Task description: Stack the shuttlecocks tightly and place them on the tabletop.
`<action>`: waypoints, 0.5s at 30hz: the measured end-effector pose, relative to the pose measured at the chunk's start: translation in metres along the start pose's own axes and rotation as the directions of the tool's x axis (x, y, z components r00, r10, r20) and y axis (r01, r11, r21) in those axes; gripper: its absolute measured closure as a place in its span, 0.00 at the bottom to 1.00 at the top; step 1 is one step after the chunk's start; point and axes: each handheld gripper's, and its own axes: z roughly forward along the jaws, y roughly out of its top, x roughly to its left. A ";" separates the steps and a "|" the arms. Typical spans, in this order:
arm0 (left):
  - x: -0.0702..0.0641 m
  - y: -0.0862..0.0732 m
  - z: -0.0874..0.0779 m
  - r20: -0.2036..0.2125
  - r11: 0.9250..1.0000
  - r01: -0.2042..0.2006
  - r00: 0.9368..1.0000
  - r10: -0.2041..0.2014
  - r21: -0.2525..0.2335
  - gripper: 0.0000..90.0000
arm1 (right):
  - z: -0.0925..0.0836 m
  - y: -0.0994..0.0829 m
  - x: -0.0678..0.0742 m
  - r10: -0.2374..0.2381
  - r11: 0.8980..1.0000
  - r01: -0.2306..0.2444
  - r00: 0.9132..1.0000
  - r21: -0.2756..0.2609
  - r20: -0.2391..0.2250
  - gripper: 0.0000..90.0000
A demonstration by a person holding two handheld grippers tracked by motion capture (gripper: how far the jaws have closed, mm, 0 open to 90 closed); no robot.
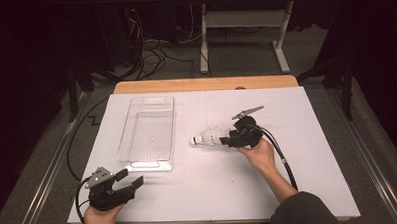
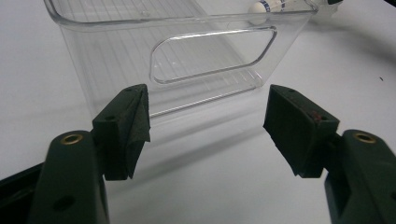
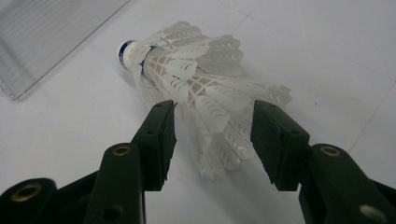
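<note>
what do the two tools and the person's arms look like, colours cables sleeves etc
Both tools are black, each with two blocky jaws and brass-coloured rivets on the arms. The left tool carries a grey three-cornered plate on top; the right tool has one too. A black cable trails from the right tool, and another loops from the left. The right forearm ends in a dark sleeve; bare hands hold both tools.

Lab: floor cables [image 1: 149, 53], bench frame [image 1: 243, 25]

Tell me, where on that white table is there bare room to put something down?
Bare stretches: right of the right gripper to the table edge, and the near strip between both hands. Crowded spots: around the clear bin and the shuttlecock.
</note>
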 end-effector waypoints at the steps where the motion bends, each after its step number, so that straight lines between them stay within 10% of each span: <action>1: 0.000 0.000 0.000 0.000 1.000 0.002 1.000 -0.002 -0.003 0.36 | 0.000 0.000 0.001 -0.004 1.000 0.005 1.000 -0.006 0.009 0.55; 15: 0.001 -0.001 0.000 0.003 1.000 0.008 1.000 -0.008 -0.002 0.36 | 0.004 -0.001 0.006 -0.010 0.999 0.010 1.000 -0.031 -0.012 0.47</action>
